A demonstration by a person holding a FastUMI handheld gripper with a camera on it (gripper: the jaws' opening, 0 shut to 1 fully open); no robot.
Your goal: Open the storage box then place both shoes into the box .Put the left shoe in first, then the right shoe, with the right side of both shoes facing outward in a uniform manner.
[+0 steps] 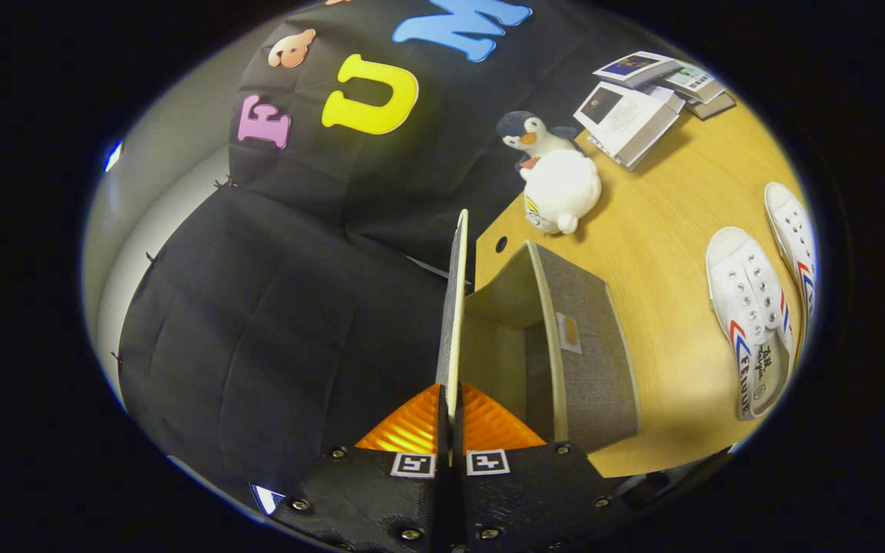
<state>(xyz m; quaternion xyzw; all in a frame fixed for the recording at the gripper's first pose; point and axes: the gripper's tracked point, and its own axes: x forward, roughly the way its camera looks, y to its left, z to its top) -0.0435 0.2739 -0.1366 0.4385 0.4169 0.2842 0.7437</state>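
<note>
My gripper point(450, 407) is shut on the lid point(454, 307) of the grey fabric storage box point(588, 361); both fingers press on the lid's near edge. The lid stands raised, seen edge-on, running straight ahead from the fingers. The box is open beside it, its pale inside point(496, 338) showing with nothing in it that I can see. Two white canvas shoes lie on the wooden table beyond the box: one shoe point(750, 315) nearer the box, the other shoe point(794, 238) farther off, both soles down.
A plush penguin point(554, 173) sits on the wooden table point(665, 230) past the box's far end. A stack of booklets point(642, 96) lies at the table's far side. The black booth wall hangs on the lid's other side.
</note>
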